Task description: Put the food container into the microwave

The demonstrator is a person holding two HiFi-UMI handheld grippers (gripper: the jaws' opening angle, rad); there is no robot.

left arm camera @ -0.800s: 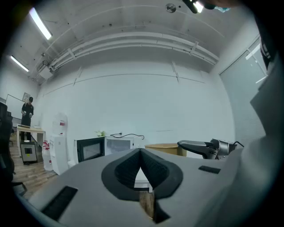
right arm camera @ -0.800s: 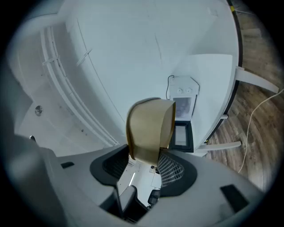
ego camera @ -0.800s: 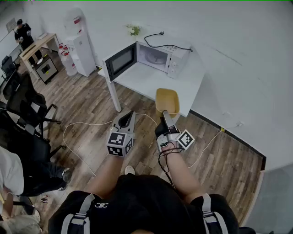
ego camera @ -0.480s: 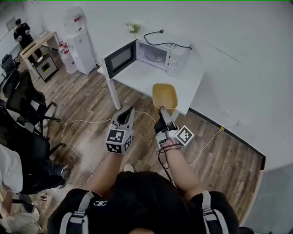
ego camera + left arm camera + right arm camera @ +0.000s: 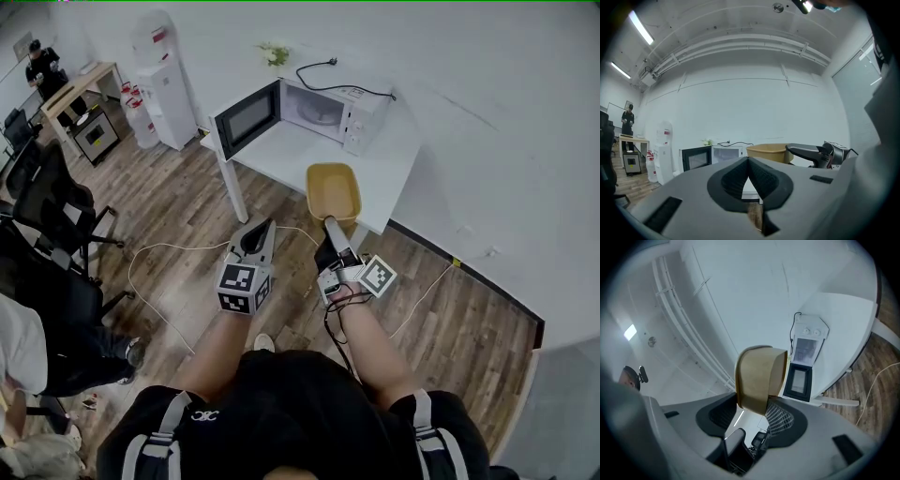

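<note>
A tan, empty food container [image 5: 334,188] hangs in the air over the near edge of the white table [image 5: 384,173], with my right gripper [image 5: 329,225] shut on its near rim. In the right gripper view the container [image 5: 758,378] fills the space between the jaws. The white microwave [image 5: 323,111] stands at the table's far side with its dark door [image 5: 247,119] swung open to the left; it is also visible as the microwave [image 5: 806,348]. My left gripper [image 5: 259,238] hovers above the floor left of the container, its pads [image 5: 757,174] pressed together on nothing.
A water dispenser [image 5: 166,101] stands left of the table. Black office chairs [image 5: 45,211] and a seated person [image 5: 28,352] fill the left side. A white cable [image 5: 173,255] loops across the wood floor. Another person [image 5: 43,64] stands at a far desk.
My right gripper has carried the container forward, from over the floor to over the table's near edge. The left gripper has hardly moved.
</note>
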